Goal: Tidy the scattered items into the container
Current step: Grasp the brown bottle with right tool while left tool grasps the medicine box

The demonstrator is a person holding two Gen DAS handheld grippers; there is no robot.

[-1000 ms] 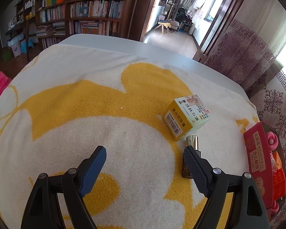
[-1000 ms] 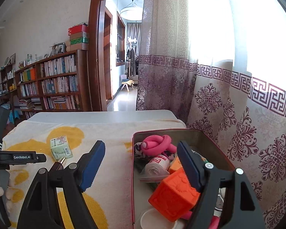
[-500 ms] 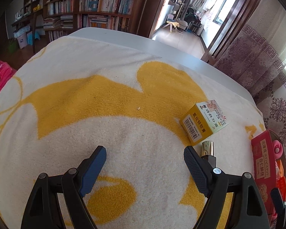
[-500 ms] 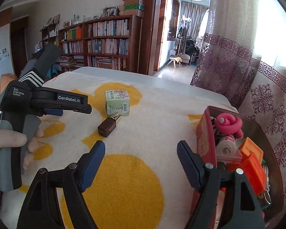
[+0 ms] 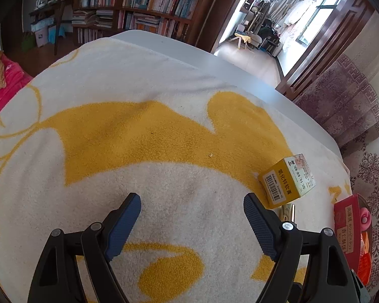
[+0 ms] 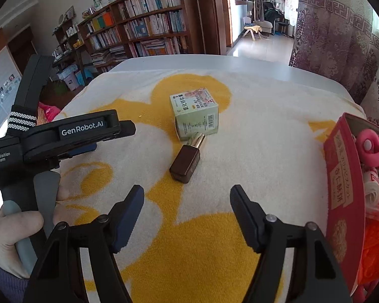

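In the left wrist view, the left gripper (image 5: 192,210) is hanging over the white and yellow terry towel (image 5: 139,131) with its blue-padded jaws standing wide apart and nothing between them. The small yellow and white cardboard box (image 5: 286,180) is lying on the towel beyond the right-hand finger, and the gold end of the dark brown lipstick tube (image 5: 288,212) is peeking out just behind that finger, touching the box or very nearly so. The red rectangular tin container (image 5: 346,227) is sitting at the right edge, with a pink looped toy (image 5: 365,218) inside it.

In the right wrist view, the right gripper (image 6: 187,202) is pointing down at the towel (image 6: 252,151), its jaws closing with nothing between them. The lipstick tube (image 6: 187,161) is lying just ahead of the fingertips, its gold end against the box (image 6: 195,113). The container (image 6: 341,176) is standing well to the right, already holding the pink toy (image 6: 371,146) and orange items (image 6: 376,240). At left, a person's hand (image 6: 15,229) is gripping the handle of the left gripper (image 6: 106,136).
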